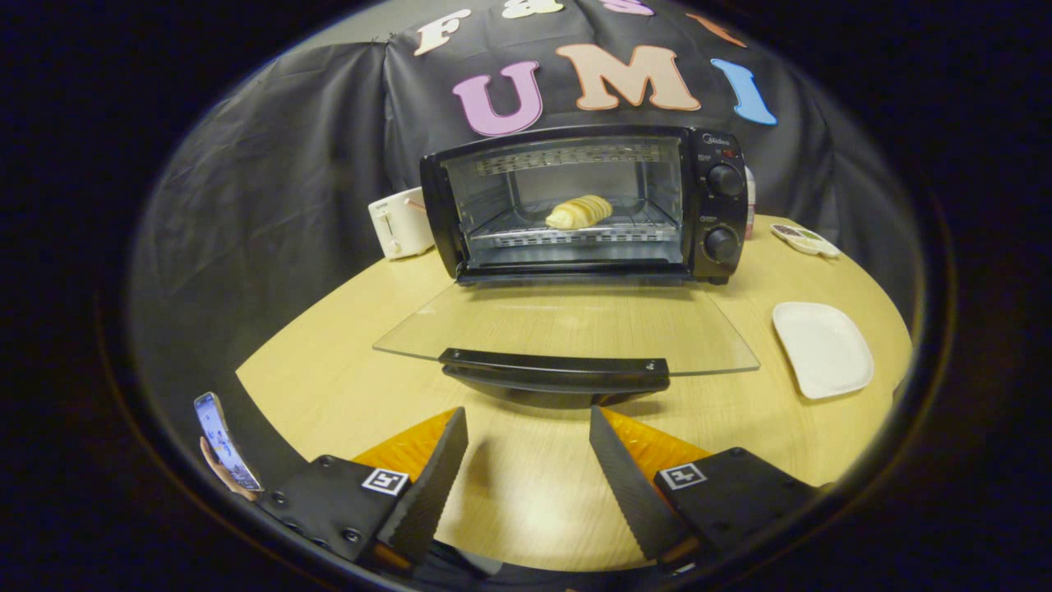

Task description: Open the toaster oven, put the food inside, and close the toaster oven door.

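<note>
- Pastry [579,212] sits on the rack inside your toaster oven [585,205], at the table's [345,362] far side.
- Its glass door [567,333] lies folded down flat, handle [555,370] just ahead of your fingers.
- Your gripper [526,419] is spread wide, holding nothing.
- White plate [822,349] lies to the right; white toaster [400,222] stands left of the oven.

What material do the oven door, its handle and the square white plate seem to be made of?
Oven door: clear glass, since the wooden table shows through it and its edge glints.
Handle: black, slightly glossy, probably plastic.
Plate: white, matte; plastic or ceramic, unclear.
The gripper hangs open just before the handle, holding nothing.
</note>
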The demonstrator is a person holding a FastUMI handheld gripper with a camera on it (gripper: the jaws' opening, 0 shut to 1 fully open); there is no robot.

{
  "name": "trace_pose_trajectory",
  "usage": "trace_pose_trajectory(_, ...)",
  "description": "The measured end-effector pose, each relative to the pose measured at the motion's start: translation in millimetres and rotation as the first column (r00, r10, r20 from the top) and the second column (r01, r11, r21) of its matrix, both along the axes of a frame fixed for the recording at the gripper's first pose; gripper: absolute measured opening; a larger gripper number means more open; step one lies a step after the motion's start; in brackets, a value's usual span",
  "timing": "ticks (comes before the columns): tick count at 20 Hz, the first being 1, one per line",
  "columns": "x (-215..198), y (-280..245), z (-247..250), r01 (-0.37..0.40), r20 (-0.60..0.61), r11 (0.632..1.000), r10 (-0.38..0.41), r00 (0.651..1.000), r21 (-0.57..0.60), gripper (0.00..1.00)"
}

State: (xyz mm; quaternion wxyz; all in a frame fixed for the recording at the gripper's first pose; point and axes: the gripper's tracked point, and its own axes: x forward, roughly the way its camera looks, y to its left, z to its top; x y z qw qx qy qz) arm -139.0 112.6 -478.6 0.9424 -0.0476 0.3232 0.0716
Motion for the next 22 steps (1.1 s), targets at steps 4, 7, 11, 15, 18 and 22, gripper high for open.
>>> trace_pose_trajectory(4,3,7,13,-0.002,0.034,1.0,0.002,0.999,0.018,0.95)
trace_pose_trajectory(7,4,9,20,-0.009,0.052,1.0,0.009,0.999,0.011,0.95)
trace_pose_trajectory(11,8,12,35,-0.013,0.088,1.0,0.012,0.996,0.013,0.95)
trace_pose_trajectory(15,15,15,51,-0.019,0.127,1.0,0.016,0.992,0.023,0.95)
trace_pose_trajectory(18,22,18,64,-0.022,0.156,0.999,0.017,0.988,0.035,0.95)
trace_pose_trajectory(22,29,22,81,-0.029,0.19,0.999,0.021,0.982,0.042,0.95)
